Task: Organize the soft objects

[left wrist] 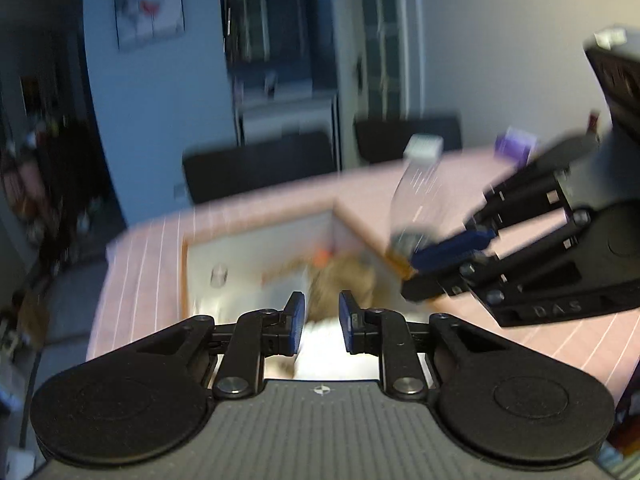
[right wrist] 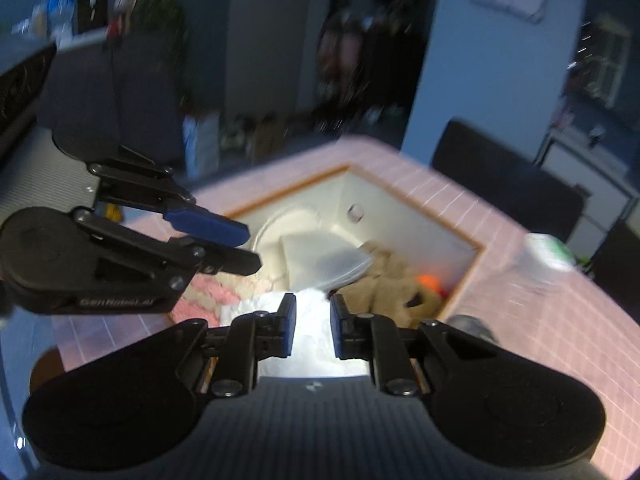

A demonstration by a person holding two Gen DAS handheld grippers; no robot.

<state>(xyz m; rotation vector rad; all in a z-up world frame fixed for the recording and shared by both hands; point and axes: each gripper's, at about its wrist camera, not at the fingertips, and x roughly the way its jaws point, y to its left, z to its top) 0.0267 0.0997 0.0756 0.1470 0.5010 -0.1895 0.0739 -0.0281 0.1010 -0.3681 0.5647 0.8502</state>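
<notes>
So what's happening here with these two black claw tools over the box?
A person holds two grippers over a white open box on a pink checked tablecloth. The box holds a brown plush toy and a white cloth. The left gripper and right gripper have jaws slightly apart, gripping nothing. The pictures are blurred.

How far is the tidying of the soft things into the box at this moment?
Seemingly done: the brown plush toy and a white cloth lie in the box. In hand: nothing visible; the left claw and right claw hover above it, jaws slightly apart, empty. Remaining: perhaps the pink-and-white knitted piece at the box's near edge; whether it is inside is unclear.
</notes>
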